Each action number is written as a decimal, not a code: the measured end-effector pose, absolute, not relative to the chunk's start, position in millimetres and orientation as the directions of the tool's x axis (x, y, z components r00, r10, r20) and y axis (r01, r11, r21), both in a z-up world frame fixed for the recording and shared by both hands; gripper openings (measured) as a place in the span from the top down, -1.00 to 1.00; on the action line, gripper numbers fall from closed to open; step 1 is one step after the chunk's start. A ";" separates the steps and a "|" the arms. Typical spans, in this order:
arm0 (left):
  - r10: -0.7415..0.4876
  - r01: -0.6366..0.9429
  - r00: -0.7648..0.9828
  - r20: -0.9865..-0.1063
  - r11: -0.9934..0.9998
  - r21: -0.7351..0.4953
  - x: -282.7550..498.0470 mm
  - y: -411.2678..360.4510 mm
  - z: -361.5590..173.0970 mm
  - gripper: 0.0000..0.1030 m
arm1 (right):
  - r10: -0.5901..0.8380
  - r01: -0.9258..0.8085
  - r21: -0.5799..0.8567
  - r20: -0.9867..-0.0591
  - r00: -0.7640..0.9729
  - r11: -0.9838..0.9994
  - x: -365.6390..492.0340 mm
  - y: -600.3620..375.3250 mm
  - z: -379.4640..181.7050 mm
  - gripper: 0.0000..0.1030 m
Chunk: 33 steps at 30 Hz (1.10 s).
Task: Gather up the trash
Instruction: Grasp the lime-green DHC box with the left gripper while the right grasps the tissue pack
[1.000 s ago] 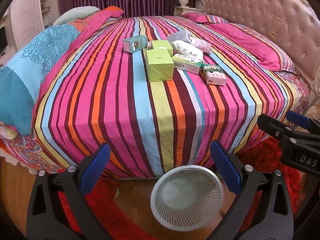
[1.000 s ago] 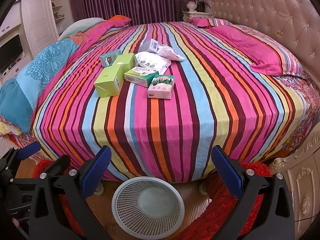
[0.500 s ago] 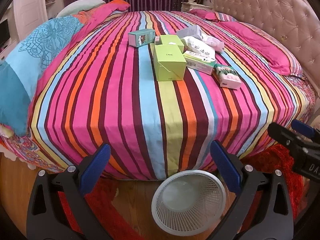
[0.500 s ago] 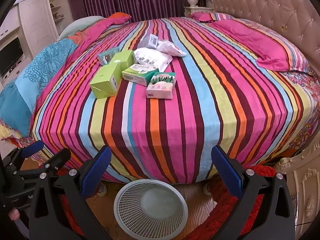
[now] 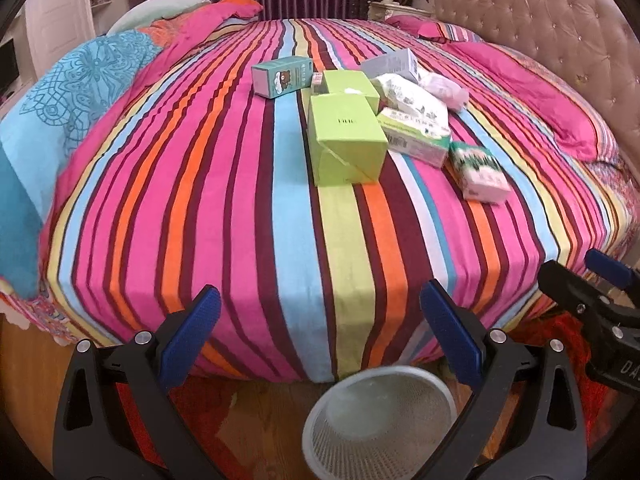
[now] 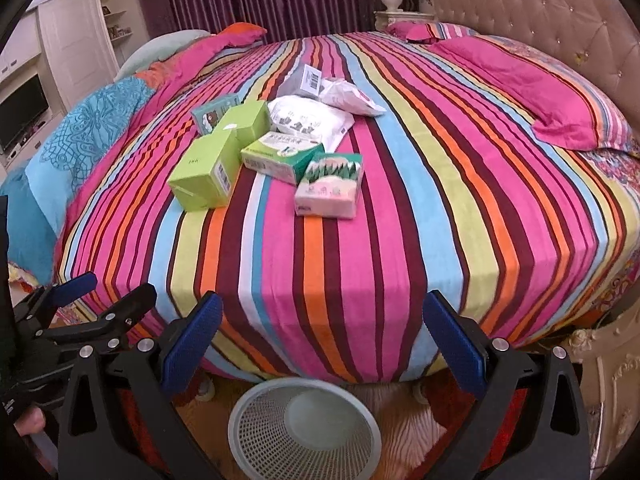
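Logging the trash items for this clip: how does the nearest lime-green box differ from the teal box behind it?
The lime-green box is bigger and nearly plain, with only small lettering on top; the teal box is slimmer and carries a cartoon bear picture. The lime-green box sits nearest the foot of the bed, while the teal box lies farther back, turned at a different angle. Both are closed cartons resting on the striped cover, untouched.

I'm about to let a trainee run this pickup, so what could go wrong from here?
1. The boxes lie packed together on the bed; a wide-open claw reaching for one could nudge or catch its neighbours.
2. The basket sits on the floor partly under the bed's edge, so a dropped item may miss it.
3. The soft white bag could slip or bunch in the grip.
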<state>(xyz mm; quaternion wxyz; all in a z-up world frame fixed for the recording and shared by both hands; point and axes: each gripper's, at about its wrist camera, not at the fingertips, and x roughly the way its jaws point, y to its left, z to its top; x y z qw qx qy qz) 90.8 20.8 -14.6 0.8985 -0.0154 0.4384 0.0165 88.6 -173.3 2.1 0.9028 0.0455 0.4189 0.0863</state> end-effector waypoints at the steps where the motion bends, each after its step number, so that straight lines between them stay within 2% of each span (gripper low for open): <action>1: 0.012 -0.047 0.617 -0.787 0.999 -0.022 96.2 21.7 -14.8 -0.88 | 0.193 -0.116 0.155 -0.749 0.634 0.981 93.9 -173.2 1.1 -0.85; 19: -0.073 -0.070 0.605 -0.793 0.987 -0.144 204.6 25.5 -15.7 -0.88 | 0.240 -0.172 0.169 -0.757 0.608 0.970 161.9 -168.4 -23.5 -0.84; 29: -0.045 -0.071 0.556 -0.830 0.992 -0.101 245.0 21.7 -35.0 -0.88 | 0.208 -0.167 0.132 -0.764 0.611 0.977 190.1 -160.4 -34.2 -0.83; 30: -0.040 -0.067 0.554 -0.832 0.994 -0.092 246.8 21.6 -36.5 -0.88 | 0.198 -0.167 0.119 -0.763 0.615 0.979 191.6 -159.2 -34.6 -0.79; 31: -0.031 -0.062 0.549 -0.835 0.995 -0.078 248.5 20.1 -38.4 -0.86 | 0.183 -0.167 0.100 -0.764 0.618 0.981 193.0 -157.8 -35.1 -0.62; 32: -0.023 -0.059 0.545 -0.838 0.996 -0.065 249.9 19.4 -40.4 -0.77 | 0.162 -0.163 0.076 -0.766 0.622 0.984 194.5 -156.5 -36.1 -0.54; 33: -0.012 -0.057 0.534 -0.845 0.997 -0.050 252.3 18.3 -44.1 -0.53 | 0.149 -0.159 0.062 -0.766 0.625 0.985 195.1 -156.3 -36.1 -0.43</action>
